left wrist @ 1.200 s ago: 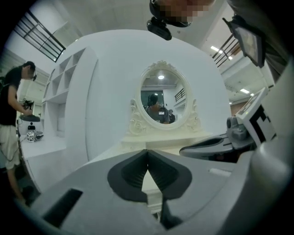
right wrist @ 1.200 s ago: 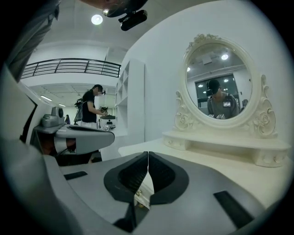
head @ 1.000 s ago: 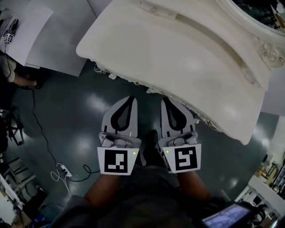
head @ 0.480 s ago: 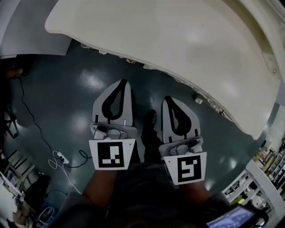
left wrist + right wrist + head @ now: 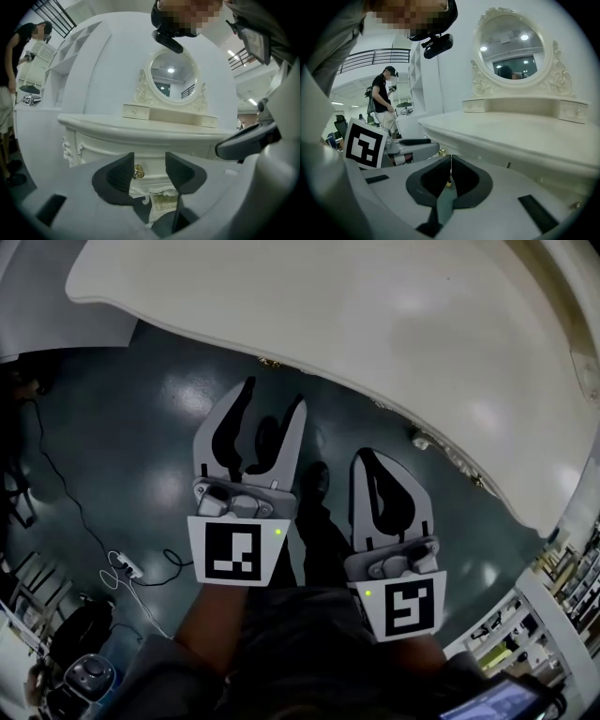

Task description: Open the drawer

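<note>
Cream dressing table (image 5: pixel 375 324) far | drawer (image 5: pixel 153 168) shut, gold knob (image 5: pixel 138 172) ungripped | left gripper (image 5: pixel 274 395) jaws opening, empty, lined on knob | right gripper (image 5: pixel 362 459) closed, empty | grasp+pull left

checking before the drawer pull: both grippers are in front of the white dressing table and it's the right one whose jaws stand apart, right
No: it is the left gripper whose jaws stand apart, opening with nothing between them. The right gripper has its jaws together. The head view shows it; both are in front of the white dressing table.
</note>
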